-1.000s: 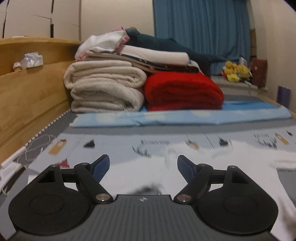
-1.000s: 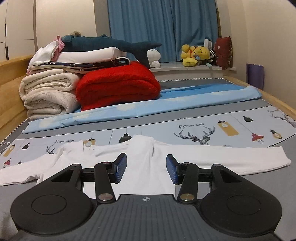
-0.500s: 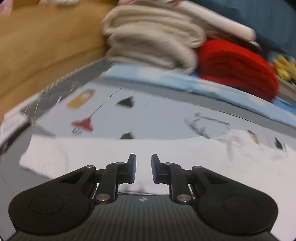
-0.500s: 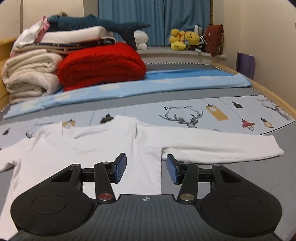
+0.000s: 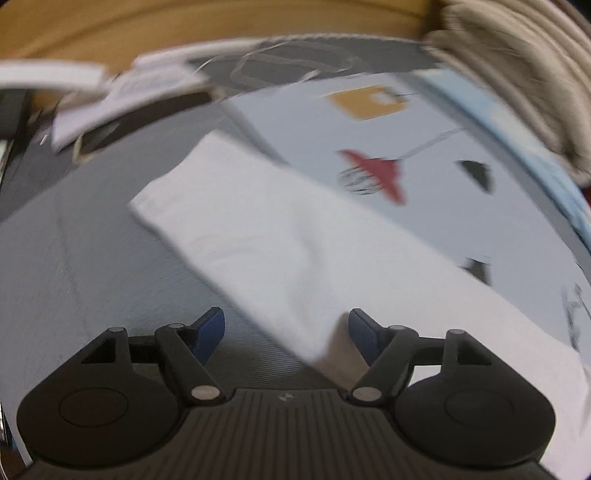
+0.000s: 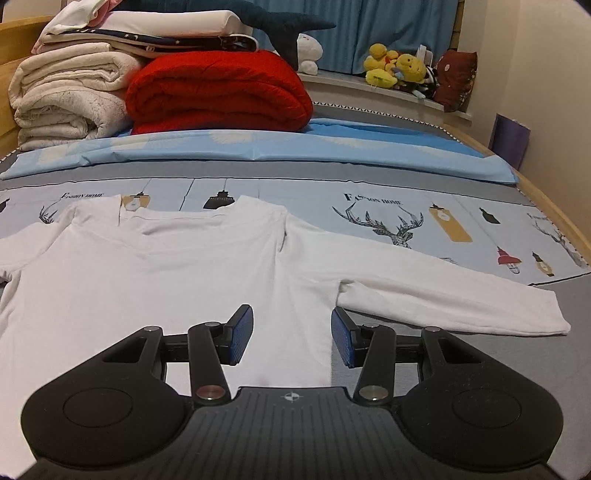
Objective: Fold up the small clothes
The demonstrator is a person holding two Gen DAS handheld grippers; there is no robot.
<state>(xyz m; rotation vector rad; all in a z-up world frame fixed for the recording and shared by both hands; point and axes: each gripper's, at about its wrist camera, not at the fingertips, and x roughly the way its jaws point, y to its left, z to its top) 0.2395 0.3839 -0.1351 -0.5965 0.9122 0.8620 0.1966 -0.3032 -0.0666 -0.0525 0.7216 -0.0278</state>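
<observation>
White shirt (image 6: 166,266) lay flat on the bed (image 6: 369,177). Left hand-held gripper (image 5: 286,328) and right hand-held gripper (image 6: 291,334) both gaped, holding nothing.

The printed bedsheet (image 6: 406,236) reads "Fashion Home" twice in the right wrist view, above the stag drawing (image 6: 391,225) and at far left.

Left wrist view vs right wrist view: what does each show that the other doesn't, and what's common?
Left wrist only: the end of the shirt's one sleeve lying flat, a cable near the wooden frame, and the left gripper, open.

Right wrist only: the shirt's body, collar and other sleeve, the red blanket, blue curtain, plush toys, and the right gripper, open.

Both: the white shirt, the printed sheet and the folded beige blankets.
</observation>
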